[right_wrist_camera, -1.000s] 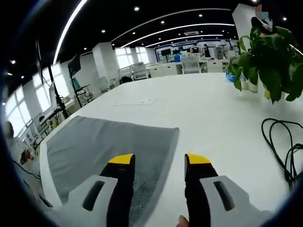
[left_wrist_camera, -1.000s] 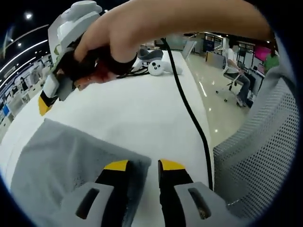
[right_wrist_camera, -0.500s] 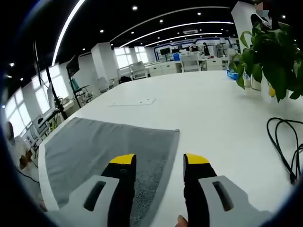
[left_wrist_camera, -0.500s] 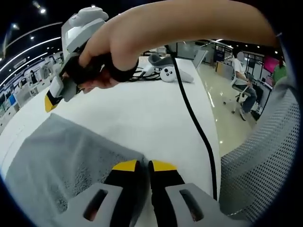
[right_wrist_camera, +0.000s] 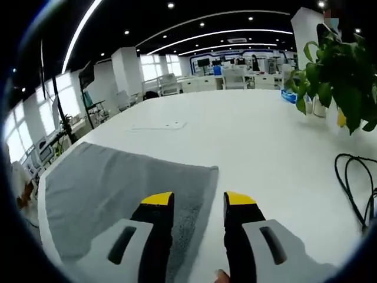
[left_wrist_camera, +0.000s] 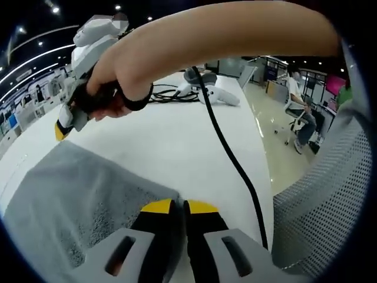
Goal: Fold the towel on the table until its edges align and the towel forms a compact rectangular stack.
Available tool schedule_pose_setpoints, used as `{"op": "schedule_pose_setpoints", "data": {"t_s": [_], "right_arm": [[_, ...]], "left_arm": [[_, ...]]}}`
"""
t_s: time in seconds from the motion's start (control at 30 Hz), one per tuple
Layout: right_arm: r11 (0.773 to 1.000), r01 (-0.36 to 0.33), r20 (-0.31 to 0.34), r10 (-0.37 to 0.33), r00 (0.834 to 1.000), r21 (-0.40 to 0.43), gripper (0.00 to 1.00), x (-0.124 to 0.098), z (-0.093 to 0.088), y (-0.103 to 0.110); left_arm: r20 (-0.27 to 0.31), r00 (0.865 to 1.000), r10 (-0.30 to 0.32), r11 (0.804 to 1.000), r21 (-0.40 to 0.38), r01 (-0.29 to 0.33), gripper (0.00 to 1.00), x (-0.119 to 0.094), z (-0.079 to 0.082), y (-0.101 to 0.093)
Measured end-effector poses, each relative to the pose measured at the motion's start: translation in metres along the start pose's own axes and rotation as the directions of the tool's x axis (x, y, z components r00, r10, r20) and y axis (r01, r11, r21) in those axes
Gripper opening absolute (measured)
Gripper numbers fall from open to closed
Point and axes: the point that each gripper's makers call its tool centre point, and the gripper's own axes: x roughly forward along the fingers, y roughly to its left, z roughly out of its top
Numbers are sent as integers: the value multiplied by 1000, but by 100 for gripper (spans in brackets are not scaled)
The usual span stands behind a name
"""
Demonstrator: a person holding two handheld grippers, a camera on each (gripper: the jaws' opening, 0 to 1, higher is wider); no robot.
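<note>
Your left tongs [left_wrist_camera: 179, 205] look pinched nearly together right on the near corner of the towel [left_wrist_camera: 76, 200], so I'd guess they've got it. Your right tongs [right_wrist_camera: 198, 199] are parted with the other corner edge between the jaws, so get those closed on the fabric before you lift, then carry both corners over evenly so the edges meet. The towel [right_wrist_camera: 118, 183] is plain grey, nubbly, lying flat on the white counter [right_wrist_camera: 253, 141], one layer as far as I can tell.

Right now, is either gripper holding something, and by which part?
The left gripper is shut on the towel at its near corner. The right gripper is open over the towel's edge, holding nothing.
</note>
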Motion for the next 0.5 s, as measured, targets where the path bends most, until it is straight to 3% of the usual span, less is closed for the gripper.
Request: {"op": "schedule_pose_setpoints", "data": {"t_s": [0.1,0.27,0.43,0.5], "right_arm": [[999,19,-23,-20,1000,-51,25,9,-1,-3],[999,30,-20,-31,999,-29,24,23,1,-6],[997,48,-59,-52,997,-57,21,40,-6,-13],[998,65,-76,-66,995,-15,16,41,-10,-15]], "left_arm": [[7,1000,-3,1000,-14,3,8,1,-1,1],[1,1000,6,1000,3,-6,8,1,-1,0],[-1,1000,1,1000,14,-1,8,2,-1,0],[3,1000,2,1000,15,-2,8,2,-2,0]]}}
